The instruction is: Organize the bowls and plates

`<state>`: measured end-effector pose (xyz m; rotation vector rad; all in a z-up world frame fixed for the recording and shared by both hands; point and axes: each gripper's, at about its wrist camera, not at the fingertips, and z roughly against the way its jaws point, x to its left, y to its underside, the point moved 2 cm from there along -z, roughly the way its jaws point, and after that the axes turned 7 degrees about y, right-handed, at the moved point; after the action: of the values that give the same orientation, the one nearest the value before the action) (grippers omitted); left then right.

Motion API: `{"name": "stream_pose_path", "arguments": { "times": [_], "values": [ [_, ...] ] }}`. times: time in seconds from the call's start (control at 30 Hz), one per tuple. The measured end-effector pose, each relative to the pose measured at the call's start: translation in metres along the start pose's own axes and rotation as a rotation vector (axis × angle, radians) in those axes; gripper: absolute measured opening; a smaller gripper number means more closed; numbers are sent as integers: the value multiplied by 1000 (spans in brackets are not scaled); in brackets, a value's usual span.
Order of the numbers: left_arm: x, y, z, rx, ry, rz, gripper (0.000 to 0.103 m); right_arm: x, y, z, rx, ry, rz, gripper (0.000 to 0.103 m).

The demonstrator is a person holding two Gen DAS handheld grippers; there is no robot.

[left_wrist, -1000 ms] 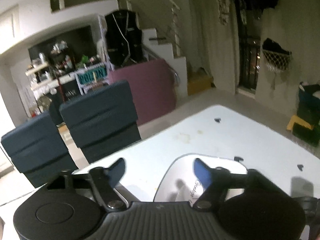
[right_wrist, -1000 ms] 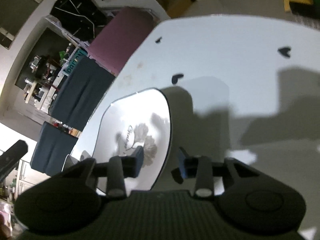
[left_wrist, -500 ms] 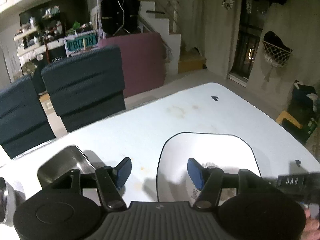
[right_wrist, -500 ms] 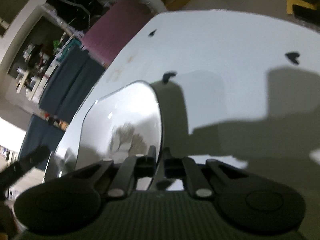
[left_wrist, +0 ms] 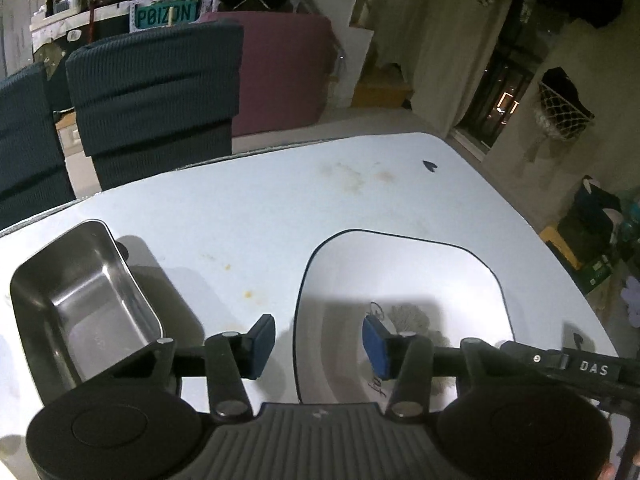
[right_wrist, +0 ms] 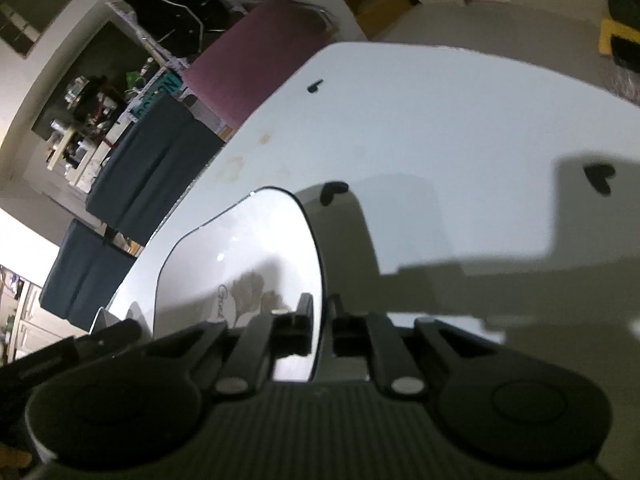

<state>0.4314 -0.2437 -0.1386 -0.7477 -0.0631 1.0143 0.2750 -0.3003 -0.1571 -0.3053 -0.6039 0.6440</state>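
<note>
A white square plate with a thin black rim and a grey flower print (left_wrist: 404,280) lies on the white table (left_wrist: 280,208). My right gripper (right_wrist: 321,322) is shut on the plate's near edge (right_wrist: 248,256) and holds it tilted off the table. My left gripper (left_wrist: 319,340) is open and empty, its fingers astride the plate's left rim, just above it. A steel rectangular bowl (left_wrist: 80,304) stands on the table to the left of my left gripper. The right gripper's arm (left_wrist: 568,364) shows at the plate's right side.
Two dark blue chairs (left_wrist: 160,92) stand at the table's far edge, with a maroon panel (left_wrist: 288,68) behind them. Small black marks (left_wrist: 430,166) dot the table. Boxes and bags (left_wrist: 592,232) lie on the floor to the right.
My right gripper closed on the plate's edge and lifted it to a tilt. My left gripper tilted down and drew back, bringing the steel bowl into view.
</note>
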Motion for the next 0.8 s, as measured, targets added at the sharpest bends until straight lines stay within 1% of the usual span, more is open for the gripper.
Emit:
{"name": "stream_pose_path", "arguments": {
  "times": [0.13, 0.2, 0.23, 0.27, 0.33, 0.4, 0.57, 0.7, 0.8],
  "values": [
    [4, 1, -8, 9, 11, 23, 50, -2, -2, -4, -2, -12, 6, 17],
    [7, 1, -11, 16, 14, 28, 49, -8, -4, -3, 1, -20, 2, 17],
    [8, 1, -13, 18, 14, 29, 45, -16, -2, 2, 4, -22, 6, 16],
    [9, 1, -15, 21, 16, 31, 43, -15, -3, 0, 7, -20, 12, 15],
    [11, 1, -19, 33, 25, 33, 33, -18, 1, 3, 9, -20, 16, 15],
    [12, 2, -23, 47, 26, 25, 27, -22, 4, 5, 11, -19, 19, 14],
    [16, 4, -31, 58, 39, 18, 24, -21, 3, -1, 22, -8, 35, 12],
    [19, 5, -36, 82, 33, 21, 15, -20, 3, 0, 23, -9, 44, 12],
    [23, 7, -38, 84, 43, 41, 14, -20, 1, -1, 30, -16, 28, 12]
  ]
}}
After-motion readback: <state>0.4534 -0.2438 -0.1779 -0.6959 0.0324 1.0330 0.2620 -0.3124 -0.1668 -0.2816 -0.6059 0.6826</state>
